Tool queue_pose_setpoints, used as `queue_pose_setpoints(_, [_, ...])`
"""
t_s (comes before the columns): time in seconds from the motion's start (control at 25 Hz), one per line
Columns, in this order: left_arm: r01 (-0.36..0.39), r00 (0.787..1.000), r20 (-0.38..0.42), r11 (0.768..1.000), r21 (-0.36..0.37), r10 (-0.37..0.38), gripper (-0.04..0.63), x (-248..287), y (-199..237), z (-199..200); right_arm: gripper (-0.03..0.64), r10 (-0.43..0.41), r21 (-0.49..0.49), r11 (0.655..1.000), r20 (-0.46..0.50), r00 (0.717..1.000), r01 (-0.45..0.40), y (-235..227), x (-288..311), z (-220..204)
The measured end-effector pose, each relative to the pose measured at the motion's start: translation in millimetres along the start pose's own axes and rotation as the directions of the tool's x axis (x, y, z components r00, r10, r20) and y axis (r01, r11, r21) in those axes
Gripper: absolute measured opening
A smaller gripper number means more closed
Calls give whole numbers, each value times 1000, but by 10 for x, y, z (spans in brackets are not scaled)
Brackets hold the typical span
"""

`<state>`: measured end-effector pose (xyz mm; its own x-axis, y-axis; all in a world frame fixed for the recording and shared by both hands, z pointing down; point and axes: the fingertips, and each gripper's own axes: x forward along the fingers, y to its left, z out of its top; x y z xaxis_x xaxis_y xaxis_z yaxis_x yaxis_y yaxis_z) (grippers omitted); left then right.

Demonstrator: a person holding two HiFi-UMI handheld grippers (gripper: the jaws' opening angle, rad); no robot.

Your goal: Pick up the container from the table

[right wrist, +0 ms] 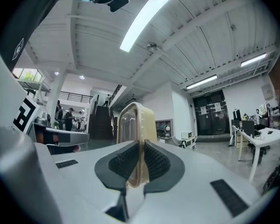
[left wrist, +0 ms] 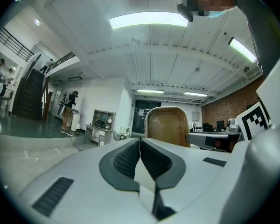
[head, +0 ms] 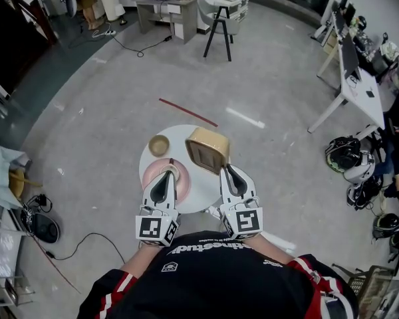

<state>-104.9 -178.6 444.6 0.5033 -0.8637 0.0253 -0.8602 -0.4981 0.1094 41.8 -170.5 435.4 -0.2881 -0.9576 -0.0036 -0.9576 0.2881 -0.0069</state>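
Note:
The container is a tan, rounded-rectangular tub with a clear lid. It is tipped on edge above the far right part of the round white table. My right gripper is shut on its near rim. In the right gripper view the rim stands upright, pinched between the ribbed pads, with the right gripper around it. My left gripper hovers over the table's left side, shut with nothing in it. In the left gripper view the left gripper has its pads together, and the container shows beyond them.
A small tan bowl and a pink plate rest on the table's left half, under and ahead of the left gripper. On the floor around are a red strip, a black stool, a white desk and helmets.

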Motion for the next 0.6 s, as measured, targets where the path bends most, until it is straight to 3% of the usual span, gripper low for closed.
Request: queue_pose_setpoints(0.6, [5,1000,2,1000,-14,-5,25,37,-41,-87,51,0,-9,1000,92,996,1,-11,-11,83])
